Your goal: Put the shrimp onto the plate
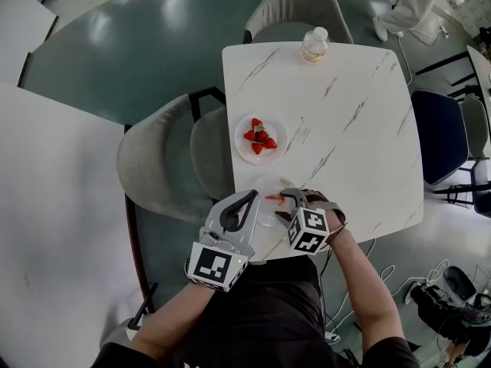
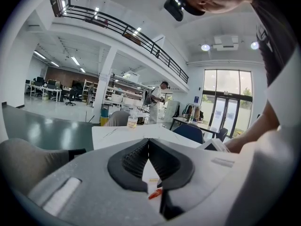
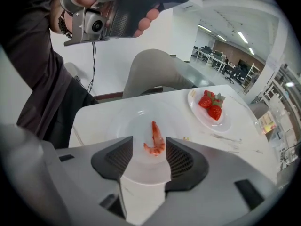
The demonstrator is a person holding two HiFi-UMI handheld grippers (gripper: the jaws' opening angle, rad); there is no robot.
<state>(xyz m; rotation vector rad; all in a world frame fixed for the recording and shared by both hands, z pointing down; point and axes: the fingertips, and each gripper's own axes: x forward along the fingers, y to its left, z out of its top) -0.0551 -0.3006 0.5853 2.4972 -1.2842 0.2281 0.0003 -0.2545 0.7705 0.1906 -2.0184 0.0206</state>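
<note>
An orange shrimp [image 3: 155, 139] lies curled on a clear plate [image 3: 123, 122] near the table's front edge. In the right gripper view my right gripper [image 3: 149, 146] hangs open just above it, a pad on either side of the shrimp and neither pressing on it. From the head view the shrimp [image 1: 275, 198] shows on the plate [image 1: 261, 182] beside the right gripper [image 1: 289, 200]. My left gripper [image 1: 252, 196] hovers at the plate's left edge, its tips meeting with nothing between them. In the left gripper view the left gripper [image 2: 148, 141] is shut, and the shrimp [image 2: 155, 193] shows below the jaws.
A small white plate of strawberries [image 1: 259, 136] sits further back on the white marble table [image 1: 360, 129]. A plastic bottle [image 1: 314, 43] stands at the far edge. Grey chairs [image 1: 165, 159] stand at the left and far sides, a dark blue chair [image 1: 439, 133] on the right.
</note>
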